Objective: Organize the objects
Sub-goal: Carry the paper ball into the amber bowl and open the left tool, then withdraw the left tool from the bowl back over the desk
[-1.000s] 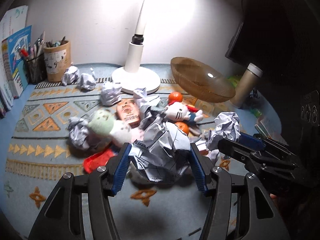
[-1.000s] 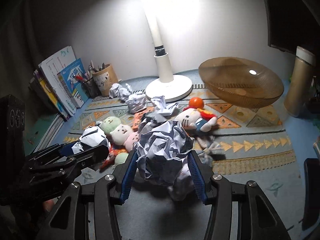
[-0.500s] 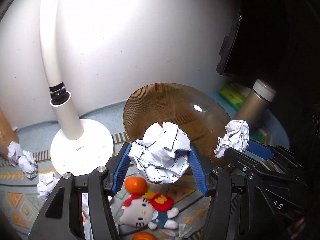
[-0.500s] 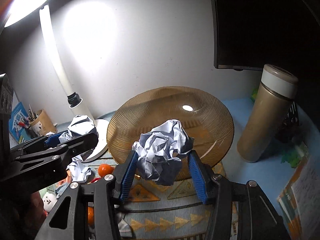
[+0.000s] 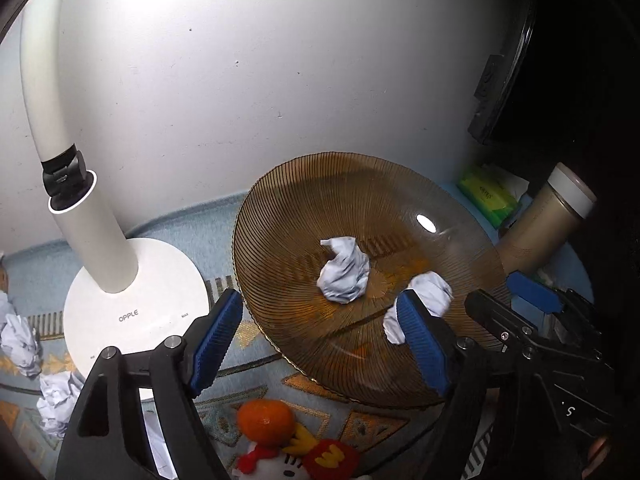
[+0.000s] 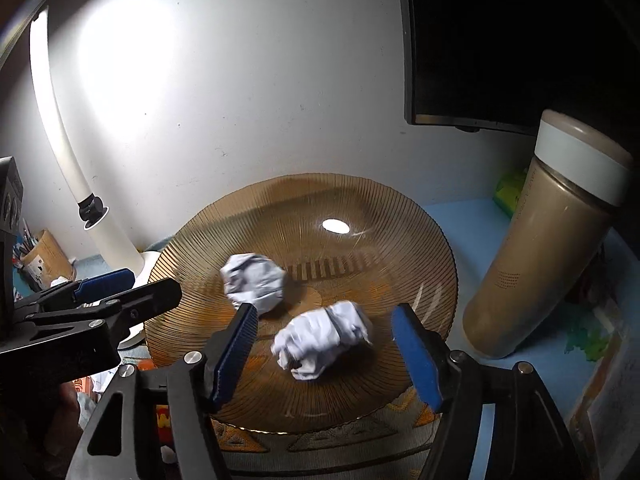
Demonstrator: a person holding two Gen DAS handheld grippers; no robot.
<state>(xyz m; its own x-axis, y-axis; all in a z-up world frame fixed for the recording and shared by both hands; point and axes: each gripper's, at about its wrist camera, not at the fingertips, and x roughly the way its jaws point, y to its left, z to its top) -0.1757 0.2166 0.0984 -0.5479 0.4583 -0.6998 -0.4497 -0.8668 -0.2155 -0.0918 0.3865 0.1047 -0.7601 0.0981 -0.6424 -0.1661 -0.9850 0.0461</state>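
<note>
Paper balls (image 6: 256,282), blurred, in amber bowl (image 6: 420,240)

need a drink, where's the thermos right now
In the right wrist view the thermos stands upright at right, just beside the amber bowl.

- I am seeing a patterned blue mat (image 5: 224,232) lying across the lower frame.
- Sitting directly on it: amber bowl (image 5: 280,208) at centre, white lamp base (image 5: 160,280) lower left, tan flask (image 6: 532,280) right.
- Paper wads (image 5: 20,340), an orange (image 5: 264,420) and a plush toy (image 5: 296,460) are lying lower left.
</note>
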